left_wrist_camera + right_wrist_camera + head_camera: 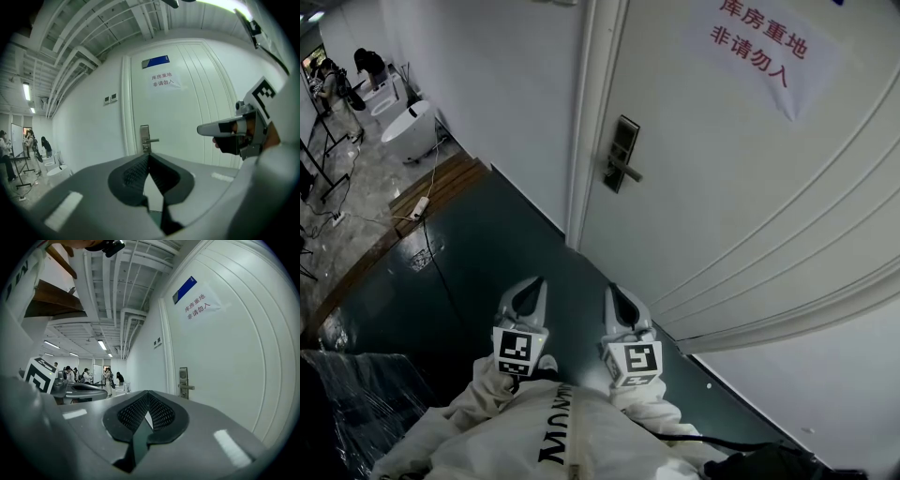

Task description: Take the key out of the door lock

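Observation:
The white door (741, 187) stands shut, with a metal lock plate and lever handle (622, 155) at its left edge. At this distance I cannot make out a key in the lock. Both grippers hang low in front of me, well short of the lock. My left gripper (540, 280) is shut with nothing in it, and so is my right gripper (610, 287). In the left gripper view the closed tips (149, 155) point at the lock plate (145, 138). In the right gripper view the closed tips (148, 393) sit left of the lock plate (183, 380).
A paper sign with red print (759, 47) is taped on the door. A power strip and cable (420, 208) lie on the floor to the left. White bathroom fixtures (408, 127) and several people (342, 80) are far off left. A plastic-wrapped dark object (347, 398) sits at my lower left.

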A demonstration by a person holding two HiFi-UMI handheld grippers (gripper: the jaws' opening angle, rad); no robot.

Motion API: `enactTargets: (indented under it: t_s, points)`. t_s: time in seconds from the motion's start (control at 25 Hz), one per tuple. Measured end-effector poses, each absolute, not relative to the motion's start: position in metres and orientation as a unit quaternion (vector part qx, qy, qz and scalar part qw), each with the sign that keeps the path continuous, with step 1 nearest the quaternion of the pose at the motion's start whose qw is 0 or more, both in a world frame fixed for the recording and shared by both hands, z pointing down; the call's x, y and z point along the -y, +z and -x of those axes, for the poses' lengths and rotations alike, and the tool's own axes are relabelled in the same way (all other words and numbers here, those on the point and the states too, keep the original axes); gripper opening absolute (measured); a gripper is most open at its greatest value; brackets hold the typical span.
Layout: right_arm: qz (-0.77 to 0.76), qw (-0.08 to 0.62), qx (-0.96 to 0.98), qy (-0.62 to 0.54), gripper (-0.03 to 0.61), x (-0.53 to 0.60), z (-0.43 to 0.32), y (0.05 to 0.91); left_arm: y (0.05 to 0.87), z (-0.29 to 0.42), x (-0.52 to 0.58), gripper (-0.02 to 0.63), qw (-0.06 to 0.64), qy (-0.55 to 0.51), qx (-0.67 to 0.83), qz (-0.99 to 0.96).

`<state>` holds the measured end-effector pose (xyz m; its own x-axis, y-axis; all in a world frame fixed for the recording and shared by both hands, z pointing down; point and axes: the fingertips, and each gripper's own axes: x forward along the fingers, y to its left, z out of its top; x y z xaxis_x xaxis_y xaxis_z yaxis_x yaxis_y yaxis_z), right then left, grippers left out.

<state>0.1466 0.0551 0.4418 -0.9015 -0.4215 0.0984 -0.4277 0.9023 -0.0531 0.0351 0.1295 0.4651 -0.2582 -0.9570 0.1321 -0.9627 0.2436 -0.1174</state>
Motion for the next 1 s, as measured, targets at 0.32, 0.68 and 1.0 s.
enactTargets:
  t_s: [0.32, 0.68, 1.0]
  points:
    - [-0.239, 0.056, 0.969, 0.028, 0.0, -0.046, -0.091, 0.444, 0.469, 0.027, -0.124, 0.0, 0.02, 0.08, 0.781, -0.618]
    - [-0.258, 0.08, 0.962, 0.029, 0.0, -0.035, -0.074, 0.455, 0.483, 0.051, -0.11, 0.0, 0.034, 0.07, 0.774, -0.629]
    - [-0.25, 0.083, 0.964, 0.041, 0.0, -0.003, -0.042, 0.464, 0.496, 0.071, -0.086, 0.0, 0.049, 0.08, 0.774, -0.626]
